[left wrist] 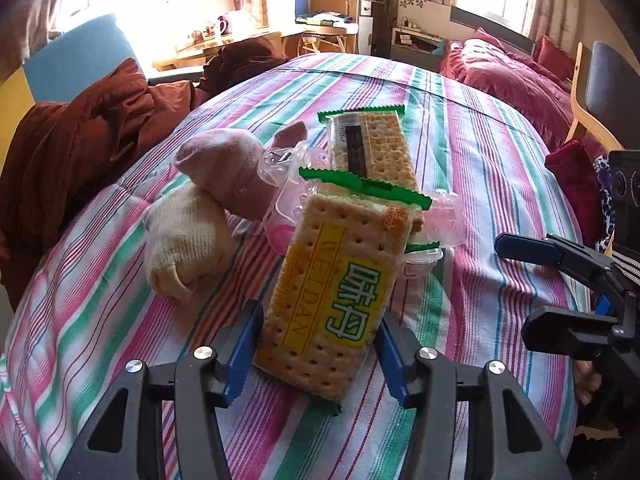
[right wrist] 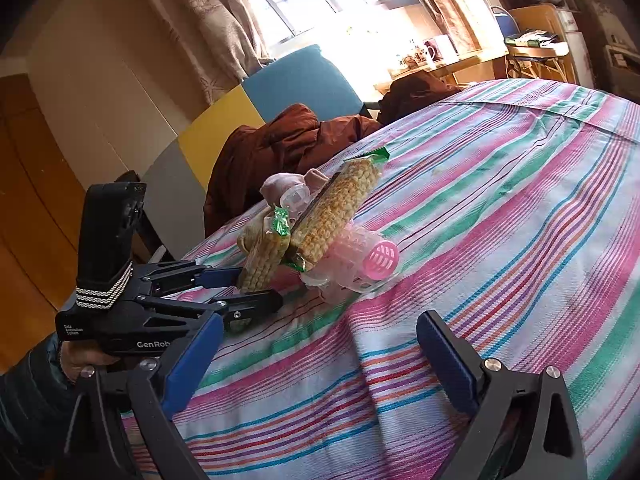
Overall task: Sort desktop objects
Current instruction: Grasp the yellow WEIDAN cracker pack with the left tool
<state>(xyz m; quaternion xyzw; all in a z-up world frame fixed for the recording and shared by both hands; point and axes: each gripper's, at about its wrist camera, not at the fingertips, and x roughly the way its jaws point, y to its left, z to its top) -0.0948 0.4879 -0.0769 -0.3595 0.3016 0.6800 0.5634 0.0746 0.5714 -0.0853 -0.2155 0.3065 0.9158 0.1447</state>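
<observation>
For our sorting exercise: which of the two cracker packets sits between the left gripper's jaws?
The near cracker packet with the yellow label, tilted up between the left gripper. The far packet lies beyond it, against the pile.

Low in the middle of my left wrist view, a cracker packet with a yellow label and green serrated ends stands tilted between my fingers, its lower end on the striped table. Above it, upper centre, a second cracker packet lies propped with its dark label strip showing. Under both sit clear plastic packs of pink hair rollers. Left of them rest two rolled socks, one dusty pink, one cream, touching each other.
</observation>
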